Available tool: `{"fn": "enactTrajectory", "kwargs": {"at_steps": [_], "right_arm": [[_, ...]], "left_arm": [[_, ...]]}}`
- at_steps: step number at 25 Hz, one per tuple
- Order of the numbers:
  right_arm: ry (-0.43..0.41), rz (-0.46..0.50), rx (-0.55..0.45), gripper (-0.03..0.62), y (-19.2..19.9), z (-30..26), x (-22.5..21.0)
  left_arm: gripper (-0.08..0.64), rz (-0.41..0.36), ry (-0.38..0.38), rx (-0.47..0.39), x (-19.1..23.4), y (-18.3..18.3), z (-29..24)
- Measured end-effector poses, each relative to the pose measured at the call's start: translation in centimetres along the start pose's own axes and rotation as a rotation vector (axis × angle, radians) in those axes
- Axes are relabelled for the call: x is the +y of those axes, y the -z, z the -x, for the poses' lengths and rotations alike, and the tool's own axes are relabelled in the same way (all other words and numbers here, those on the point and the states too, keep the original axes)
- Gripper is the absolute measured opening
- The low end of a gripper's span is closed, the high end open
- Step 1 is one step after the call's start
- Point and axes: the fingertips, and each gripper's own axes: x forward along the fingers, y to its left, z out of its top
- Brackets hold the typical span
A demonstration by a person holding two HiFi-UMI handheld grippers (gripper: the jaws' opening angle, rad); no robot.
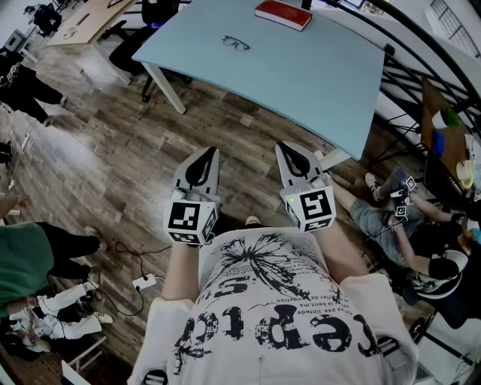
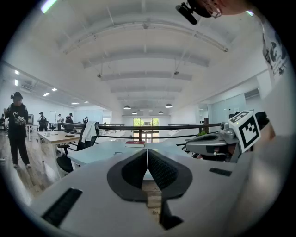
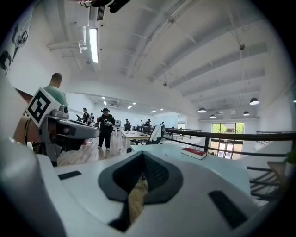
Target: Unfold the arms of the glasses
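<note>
The glasses (image 1: 236, 43), dark-framed and small, lie on the pale blue table (image 1: 301, 68) far ahead of me. Both grippers are held close to my chest over the wooden floor, well short of the table. My left gripper (image 1: 204, 154) is shut with nothing between its pads; in its own view the left gripper (image 2: 147, 150) shows its jaws meeting in a thin line. My right gripper (image 1: 289, 148) is also shut and empty, and in its own view the right gripper (image 3: 143, 155) points toward the table (image 3: 217, 169). The two grippers stay parallel, a hand's width apart.
A red book (image 1: 283, 13) lies at the table's far edge. An office chair (image 1: 135, 45) stands at its left corner. A person (image 1: 398, 225) sits on the floor at right beside a black railing (image 1: 421, 37). Other people stand at left near wooden desks (image 1: 90, 19).
</note>
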Motion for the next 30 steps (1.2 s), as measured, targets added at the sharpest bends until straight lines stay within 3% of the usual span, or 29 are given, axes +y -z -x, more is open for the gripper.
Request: {"fn": "enactTrajectory", "kwargs": {"at_steps": [10, 16, 24, 30], "right_arm": [[-0.007, -0.012, 0.014, 0.008, 1.2, -1.2, -1.0], [0.033, -0.002, 0.066, 0.010, 2.3, -3.2, -1.4], [0.004, -0.008, 0.103, 0.011, 3.9, -8.5, -1.1], [0.038, -0.027, 0.118, 0.011, 4.7, -15.2, -1.3]], "left_arm": [[0.020, 0.002, 0.003, 0.014, 0.2, 1.0, -1.9], [0.020, 0.000, -0.012, 0.029, 1.7, 1.4, -2.6], [0.020, 0.005, -0.027, 0.060, 6.1, 3.1, -4.6], [0.020, 0.008, -0.006, 0.062, 12.6, 3.7, -8.6]]}}
